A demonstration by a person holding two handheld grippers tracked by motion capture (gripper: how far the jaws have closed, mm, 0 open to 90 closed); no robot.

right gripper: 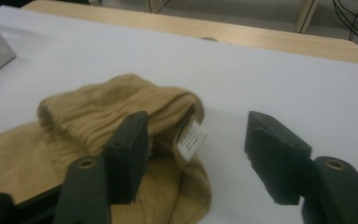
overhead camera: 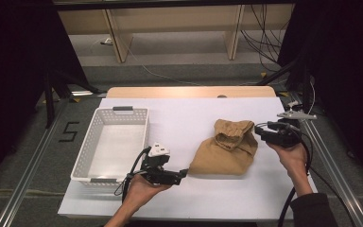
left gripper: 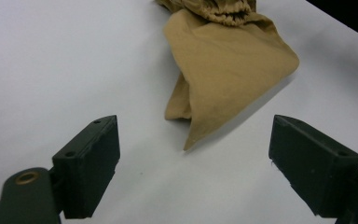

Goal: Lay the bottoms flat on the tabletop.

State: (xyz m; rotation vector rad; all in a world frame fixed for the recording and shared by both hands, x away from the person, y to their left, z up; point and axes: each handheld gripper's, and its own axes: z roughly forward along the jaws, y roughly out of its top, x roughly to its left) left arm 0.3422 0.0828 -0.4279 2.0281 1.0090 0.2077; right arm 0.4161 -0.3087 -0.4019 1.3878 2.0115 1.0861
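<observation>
We are noting the tan folded garment [overhead camera: 227, 147] lying right of centre in the high view on the white table [overhead camera: 184, 118], a white perforated basket [overhead camera: 113, 142] sitting at centre left. The left gripper [overhead camera: 183, 174] is hovering released at lower centre, its tips just beside the cloth's lower-left corner. The right gripper [right gripper: 196, 149] is gaping unclenched at the elastic waistband [right gripper: 121, 100], one jaw overlapping the fabric and the white label [right gripper: 191, 138] showing between the jaws, nothing pinched.

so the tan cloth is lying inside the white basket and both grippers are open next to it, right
Not quite. The tan cloth lies on the white table cover, to the right of the white basket, not inside it; the high view shows this. The rest holds: the left gripper and right gripper are both open beside the cloth.
</observation>
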